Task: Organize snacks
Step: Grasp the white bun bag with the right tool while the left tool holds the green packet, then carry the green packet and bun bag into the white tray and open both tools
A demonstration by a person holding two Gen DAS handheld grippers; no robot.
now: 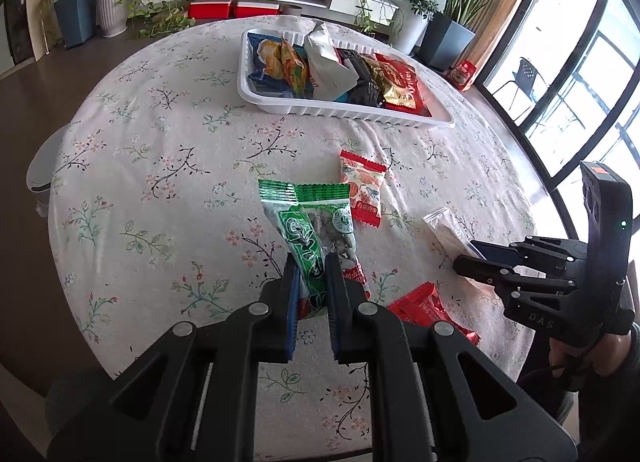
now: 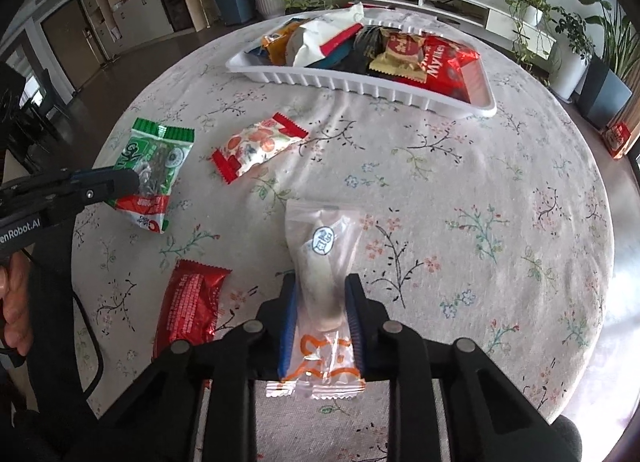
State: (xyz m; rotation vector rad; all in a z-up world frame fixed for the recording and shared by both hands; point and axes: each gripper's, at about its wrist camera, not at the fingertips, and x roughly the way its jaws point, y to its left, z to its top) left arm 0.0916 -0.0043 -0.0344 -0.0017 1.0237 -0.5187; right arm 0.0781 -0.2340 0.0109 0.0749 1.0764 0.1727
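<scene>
My left gripper (image 1: pixel 311 262) is shut on the lower part of a green snack packet (image 1: pixel 308 217), which lies on the flowered tablecloth; from the right wrist view the same gripper (image 2: pixel 128 179) reaches in from the left over that packet (image 2: pixel 154 165). A clear packet with a pale bun (image 2: pixel 324 238) sits between the blue pads of my right gripper (image 2: pixel 320 282), and they press on its sides. A white tray (image 1: pixel 340 111) holding several snack bags stands at the far side of the table.
A red-and-white fruit-print packet (image 1: pixel 362 189) lies between the green packet and the tray. A shiny red packet (image 2: pixel 188 302) lies near the front edge, between the two grippers. The round table drops off on all sides. Potted plants and a low shelf stand beyond.
</scene>
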